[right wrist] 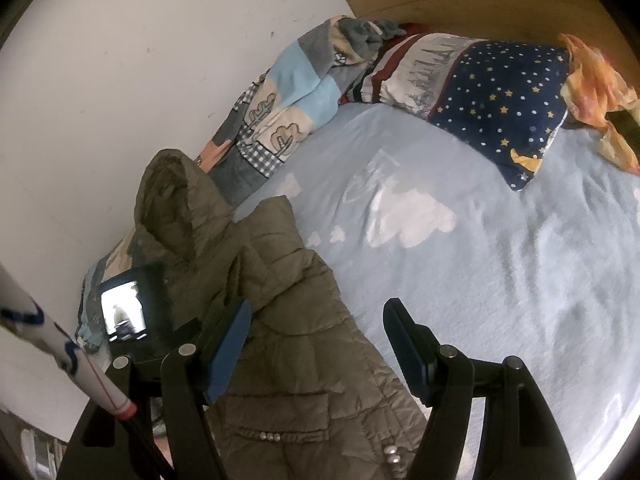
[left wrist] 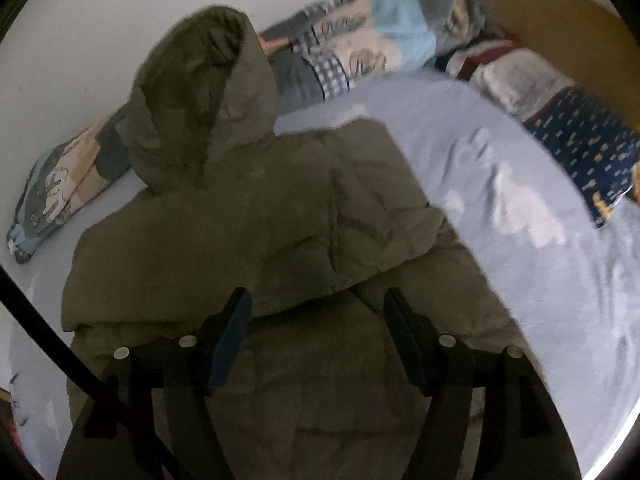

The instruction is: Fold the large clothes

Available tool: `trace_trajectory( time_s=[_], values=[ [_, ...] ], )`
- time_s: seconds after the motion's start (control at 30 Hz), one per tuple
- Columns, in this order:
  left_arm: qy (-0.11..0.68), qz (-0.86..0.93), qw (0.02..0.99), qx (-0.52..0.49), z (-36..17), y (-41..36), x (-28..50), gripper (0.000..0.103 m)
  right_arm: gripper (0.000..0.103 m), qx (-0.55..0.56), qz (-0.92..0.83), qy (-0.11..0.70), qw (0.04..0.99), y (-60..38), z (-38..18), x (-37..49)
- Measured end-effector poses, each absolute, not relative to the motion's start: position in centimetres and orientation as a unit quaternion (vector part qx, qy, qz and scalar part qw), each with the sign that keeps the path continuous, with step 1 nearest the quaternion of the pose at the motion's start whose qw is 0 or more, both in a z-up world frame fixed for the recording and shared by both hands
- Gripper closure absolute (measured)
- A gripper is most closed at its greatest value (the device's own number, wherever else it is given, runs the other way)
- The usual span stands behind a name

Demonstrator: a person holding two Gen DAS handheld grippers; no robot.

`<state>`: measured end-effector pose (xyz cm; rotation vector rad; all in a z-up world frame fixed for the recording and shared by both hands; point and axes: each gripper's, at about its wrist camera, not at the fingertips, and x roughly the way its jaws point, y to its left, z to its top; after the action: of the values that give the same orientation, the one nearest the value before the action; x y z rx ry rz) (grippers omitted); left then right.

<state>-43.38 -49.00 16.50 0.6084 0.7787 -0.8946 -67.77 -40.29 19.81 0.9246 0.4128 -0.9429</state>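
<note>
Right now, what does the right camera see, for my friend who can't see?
An olive hooded puffer jacket lies on a blue cloud-print bed sheet. The open right gripper hovers over it; pillows sit by the wall.

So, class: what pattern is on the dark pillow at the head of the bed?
Navy pillow with small stars and dots; clearest in the right wrist view.

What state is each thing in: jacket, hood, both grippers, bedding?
jacket: lying on the bed, sleeve folded across its body
hood: propped up against the wall, open
left gripper: open, above the jacket, nothing gripped
right gripper: open, over the jacket's edge, nothing gripped
patchwork blanket: bunched along the wall
star pillow: lying at the headboard
sheet: spread, lightly wrinkled
</note>
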Motion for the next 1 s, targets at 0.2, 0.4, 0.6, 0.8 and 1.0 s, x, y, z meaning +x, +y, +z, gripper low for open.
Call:
trace_trajectory(
  time_s=[0.2,0.4,0.6,0.8,1.0],
  values=[
    [0.366,-0.348,0.829,0.241,18.9,-44.9,-36.6,0.032,0.029,0.43,-0.435,0.194,0.767,-40.3,19.6,-67.7],
    [0.407,-0.236,0.855,0.219,16.6,-41.0,-27.9,0.032,0.029,0.428,-0.434,0.199,0.767,-40.3,19.4,-67.2],
    [0.435,-0.195,0.855,0.202,14.2,-39.1,-23.8,0.032,0.029,0.425,-0.427,0.208,0.77,-40.2,19.2,-66.4],
    [0.46,-0.202,0.836,0.22,11.4,-39.1,-23.8,0.03,0.029,0.422,-0.426,0.218,0.77,-40.2,18.7,-65.5],
    [0.448,-0.239,0.844,0.175,14.8,-36.7,-24.0,0.03,0.029,0.417,-0.423,0.224,0.773,-39.9,18.6,-64.8]
  ],
)
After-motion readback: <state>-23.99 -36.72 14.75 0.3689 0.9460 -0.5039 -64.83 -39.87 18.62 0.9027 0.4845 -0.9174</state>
